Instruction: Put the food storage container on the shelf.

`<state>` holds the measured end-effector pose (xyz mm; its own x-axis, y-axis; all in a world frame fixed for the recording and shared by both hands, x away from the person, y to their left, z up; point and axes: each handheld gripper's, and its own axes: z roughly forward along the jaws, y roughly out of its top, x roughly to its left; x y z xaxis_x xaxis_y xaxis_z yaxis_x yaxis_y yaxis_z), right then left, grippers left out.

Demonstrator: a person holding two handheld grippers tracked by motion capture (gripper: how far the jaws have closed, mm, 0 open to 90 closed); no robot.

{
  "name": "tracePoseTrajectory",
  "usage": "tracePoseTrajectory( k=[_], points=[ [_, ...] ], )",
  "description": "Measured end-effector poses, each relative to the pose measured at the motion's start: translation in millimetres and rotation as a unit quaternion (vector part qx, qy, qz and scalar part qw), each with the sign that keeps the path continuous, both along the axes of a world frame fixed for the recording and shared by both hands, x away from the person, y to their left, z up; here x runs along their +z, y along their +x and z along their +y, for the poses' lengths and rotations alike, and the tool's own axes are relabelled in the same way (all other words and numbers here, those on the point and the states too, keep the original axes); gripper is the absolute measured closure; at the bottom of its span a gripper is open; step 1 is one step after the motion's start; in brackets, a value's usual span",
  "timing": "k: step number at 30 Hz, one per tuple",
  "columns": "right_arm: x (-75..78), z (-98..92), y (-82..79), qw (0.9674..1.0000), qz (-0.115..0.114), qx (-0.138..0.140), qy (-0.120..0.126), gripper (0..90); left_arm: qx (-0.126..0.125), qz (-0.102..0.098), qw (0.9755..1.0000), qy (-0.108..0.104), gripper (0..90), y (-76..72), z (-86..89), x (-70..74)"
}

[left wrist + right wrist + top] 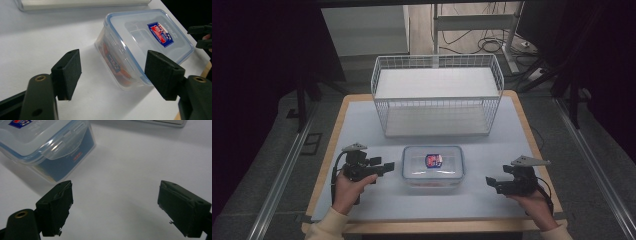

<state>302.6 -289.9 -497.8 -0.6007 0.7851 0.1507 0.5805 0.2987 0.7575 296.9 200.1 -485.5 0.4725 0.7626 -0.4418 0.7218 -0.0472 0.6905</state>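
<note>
We are holding the left gripper just beside the lidded plastic container, its fingers standing apart with nothing between them. The container is sitting mid-surface, before the wire basket. Our right gripper is waiting near it, fingers likewise spread.

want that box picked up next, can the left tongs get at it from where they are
Probably yes. The left tongs stand open beside the plastic box, aimed at its near left corner, with bare table between them. The lid is on, so they would have to grip the outside.
</note>
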Motion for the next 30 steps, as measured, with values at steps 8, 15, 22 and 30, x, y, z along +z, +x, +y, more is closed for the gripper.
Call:
tracePoseTrajectory(
  k=[8,15,22,30],
  points=[
    [-0.5,4.7,0.4,1.0000,-0.001,0.005,0.001,12.5,-0.005,0.023,0.9996,-0.015,26.8,6.2,-2.8,-2.6],
    [-0.8,6.7,0.2,0.9999,0.000,0.013,-0.001,12.5,-0.009,0.042,0.9988,-0.026,24.1,15.7,-12.3,-7.0],
    [-0.6,6.0,0.1,0.9999,-0.005,0.011,-0.002,12.6,-0.019,0.058,0.9976,-0.031,21.8,23.7,-22.5,-12.3],
    [-0.6,5.3,-0.1,0.9999,-0.005,0.011,-0.003,12.6,-0.040,0.089,0.9941,-0.049,19.7,36.2,-36.3,-21.1]
  ],
)
